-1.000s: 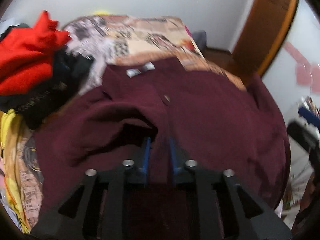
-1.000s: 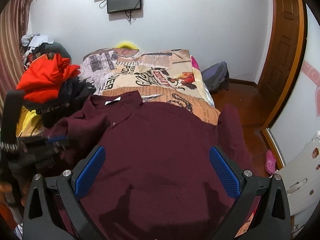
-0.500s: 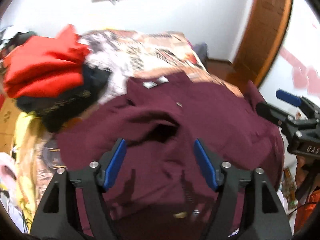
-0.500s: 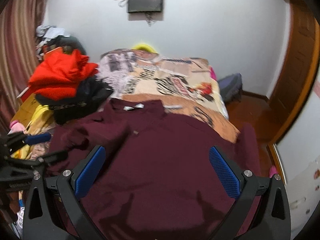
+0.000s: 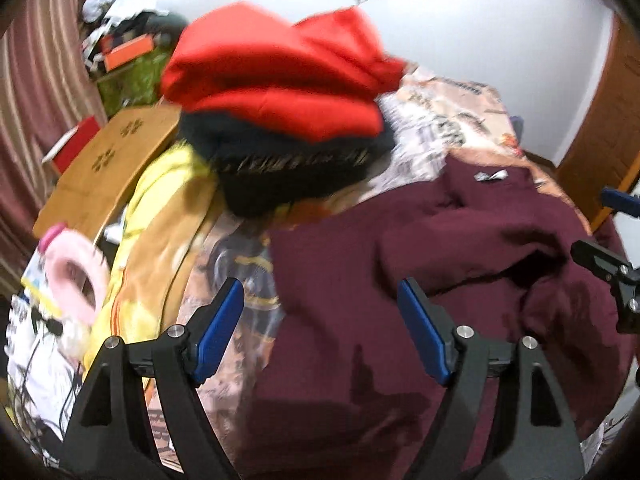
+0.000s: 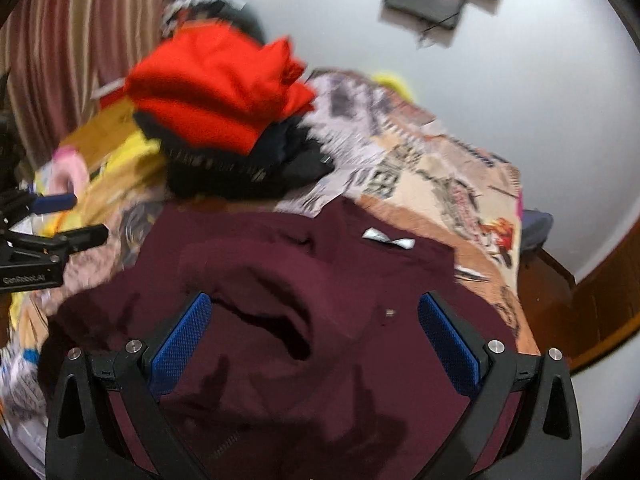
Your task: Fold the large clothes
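A large maroon shirt (image 5: 460, 248) lies spread on the bed, its sleeve folded over the chest and a white label (image 6: 388, 238) at the collar. My left gripper (image 5: 320, 292) hovers over the shirt's left edge. Its jaws are opening, and nothing is gripped between the blue pads (image 5: 218, 332). My right gripper (image 6: 314, 304) stands open above the folded sleeve of the shirt (image 6: 320, 264), holding nothing. Each gripper shows at the edge of the other's view: the right gripper (image 5: 600, 240) and the left gripper (image 6: 60, 220).
A stack of red and black clothes (image 5: 280, 92) sits on the bed beyond the shirt's left side. Yellow cloth (image 5: 160, 200), a pink ring (image 5: 76, 264) and a cardboard sheet (image 5: 108, 164) lie further left. The patterned bedspread (image 6: 440, 176) reaches the wall; a wooden door stands right.
The left gripper let go of the maroon fabric and opened wide. Both grippers swung left towards the clothes stack, and the right one stayed open.
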Motion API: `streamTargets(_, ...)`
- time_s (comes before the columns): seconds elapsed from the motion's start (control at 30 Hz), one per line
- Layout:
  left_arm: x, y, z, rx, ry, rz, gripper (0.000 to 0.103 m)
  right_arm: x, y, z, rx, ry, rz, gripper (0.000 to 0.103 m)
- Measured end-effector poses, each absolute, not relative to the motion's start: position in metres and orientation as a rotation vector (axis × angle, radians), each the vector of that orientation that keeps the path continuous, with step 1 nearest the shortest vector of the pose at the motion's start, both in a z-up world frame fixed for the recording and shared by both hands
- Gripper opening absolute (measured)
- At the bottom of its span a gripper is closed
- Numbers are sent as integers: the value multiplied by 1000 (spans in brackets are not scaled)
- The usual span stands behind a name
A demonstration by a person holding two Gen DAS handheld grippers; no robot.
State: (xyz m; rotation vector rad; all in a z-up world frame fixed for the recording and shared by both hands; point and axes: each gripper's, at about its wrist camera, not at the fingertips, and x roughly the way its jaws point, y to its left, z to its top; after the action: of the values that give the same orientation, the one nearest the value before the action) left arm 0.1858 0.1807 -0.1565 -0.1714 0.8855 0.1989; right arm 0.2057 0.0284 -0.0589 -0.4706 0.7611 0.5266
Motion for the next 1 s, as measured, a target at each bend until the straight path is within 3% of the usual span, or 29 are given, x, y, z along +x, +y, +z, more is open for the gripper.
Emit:
streamTargets(0.5, 187, 199, -228, -212, 1040, 220, 78, 235, 89, -141, -814, 984, 548, 98)
streamTargets(0.6, 188, 199, -231, -214, 1051, 220, 78, 241, 83, -138, -748, 1014, 554, 80)
streamTargets(0.67, 188, 198, -233, -200, 1056, 227, 78, 245, 77, -135, -694, 1038, 573, 50)
streamTargets(0.77, 187, 198, -233, -202, 1058, 228, 78, 251, 60, -126, -578, 1059, 561, 22)
streamTargets(0.87, 186, 195, -234, -203, 1066, 220, 78, 254, 41, -112, -456, 1049, 547, 14)
streamTargets(1.0, 186, 186, -242, -178, 1088, 227, 78, 255, 0, -80, -258, 976, 491, 13)
